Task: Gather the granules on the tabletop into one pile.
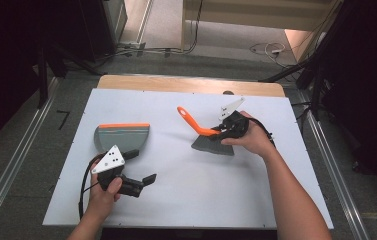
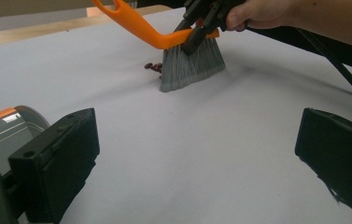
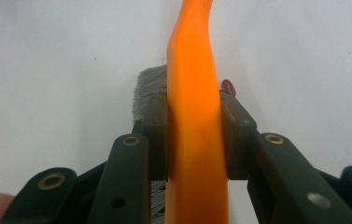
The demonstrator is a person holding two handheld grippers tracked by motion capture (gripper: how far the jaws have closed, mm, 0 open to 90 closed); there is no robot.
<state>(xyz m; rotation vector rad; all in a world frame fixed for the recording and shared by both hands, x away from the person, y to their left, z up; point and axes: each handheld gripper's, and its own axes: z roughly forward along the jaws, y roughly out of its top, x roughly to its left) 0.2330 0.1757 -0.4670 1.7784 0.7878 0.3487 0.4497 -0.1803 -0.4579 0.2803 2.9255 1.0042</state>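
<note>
Right gripper [image 1: 224,131] clamping brush [image 1: 211,141], left gripper [image 1: 138,170] open — dustpan [image 1: 122,136] beside

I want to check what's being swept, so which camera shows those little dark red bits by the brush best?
The left gripper view: the red bits lie in the open beside the brush's grey bristles. The right gripper view shows just one red piece peeking past the tongs. From the high view they're too small to make out.

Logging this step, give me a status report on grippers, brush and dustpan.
Right gripper shut on brush, bristles on table. Left gripper open, empty, near dustpan. Small red bits beside bristles; nothing in the way.
</note>
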